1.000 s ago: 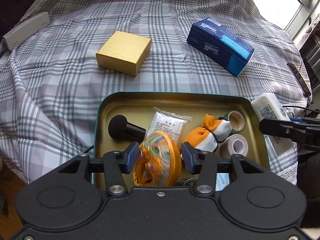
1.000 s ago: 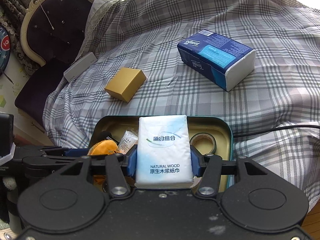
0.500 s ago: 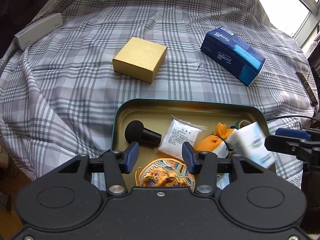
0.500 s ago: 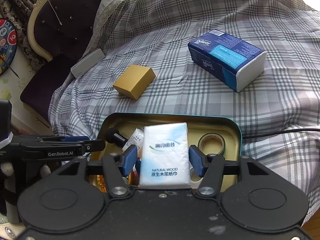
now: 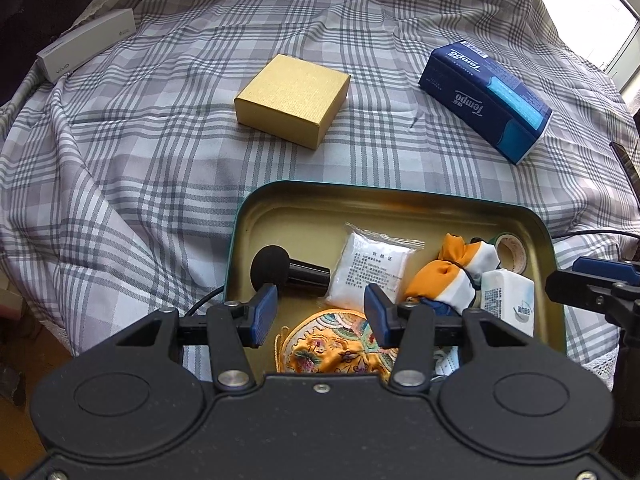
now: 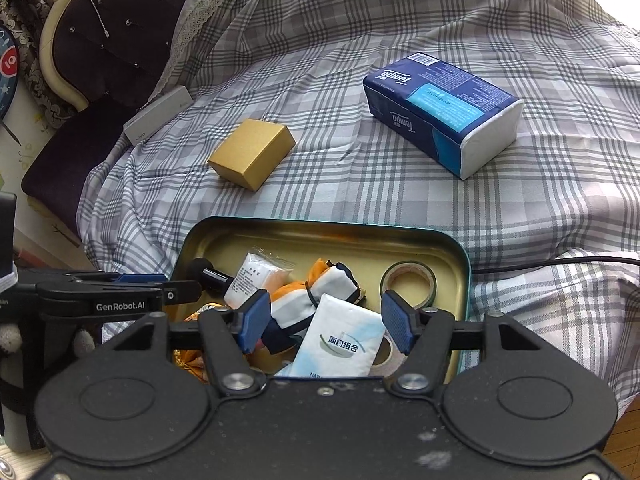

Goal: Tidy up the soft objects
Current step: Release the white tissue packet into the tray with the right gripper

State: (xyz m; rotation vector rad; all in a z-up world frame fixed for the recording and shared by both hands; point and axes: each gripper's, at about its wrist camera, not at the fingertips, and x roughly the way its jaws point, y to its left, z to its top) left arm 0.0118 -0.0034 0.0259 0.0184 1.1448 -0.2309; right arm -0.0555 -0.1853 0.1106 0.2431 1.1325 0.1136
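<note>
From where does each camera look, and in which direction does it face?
Left wrist: sits on the left hand-held gripper, looking steeply down at the tin tray; its open blue pads show, with the right hand-held gripper at the edge.
Right wrist: sits on the right hand-held gripper, looking down at the tray; open pads straddle the white tissue pack.
Both share the gold box and blue tissue pack.

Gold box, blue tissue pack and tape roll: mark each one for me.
gold box (image 5: 294,96), left wrist view, on its top face.
blue tissue pack (image 6: 440,110), right wrist view, on its upper printed face.
tape roll (image 6: 409,284), right wrist view, on its front rim.
</note>
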